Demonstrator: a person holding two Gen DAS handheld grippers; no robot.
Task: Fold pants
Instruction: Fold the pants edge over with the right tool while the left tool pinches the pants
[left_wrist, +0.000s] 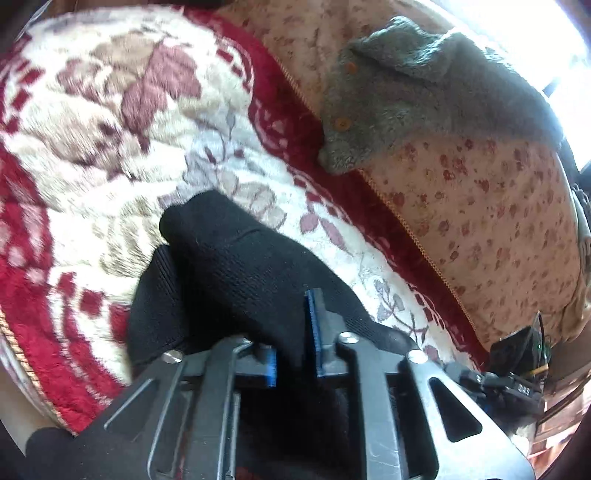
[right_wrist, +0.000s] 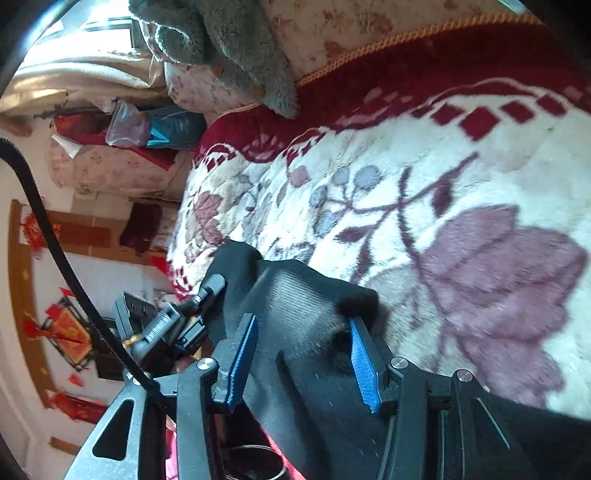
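Floral blanket (left_wrist: 110, 110) fills both frames; grey fleece garment (left_wrist: 424, 92) upper right in left view. Black pants (left_wrist: 229, 266) bunched lower centre, both views. My left gripper (left_wrist: 293, 354) clamped on pants fabric. My right gripper (right_wrist: 301, 360) has jaws apart, cloth draped between, not pinched. I'd close right first, then lift both level, keep edge taut.

Black pants (left_wrist: 236, 266); red/cream floral blanket (left_wrist: 110, 122); grey, prob. fleece garment (left_wrist: 417, 92).

Black pants (left_wrist: 236, 266) on floral blanket (left_wrist: 110, 122)
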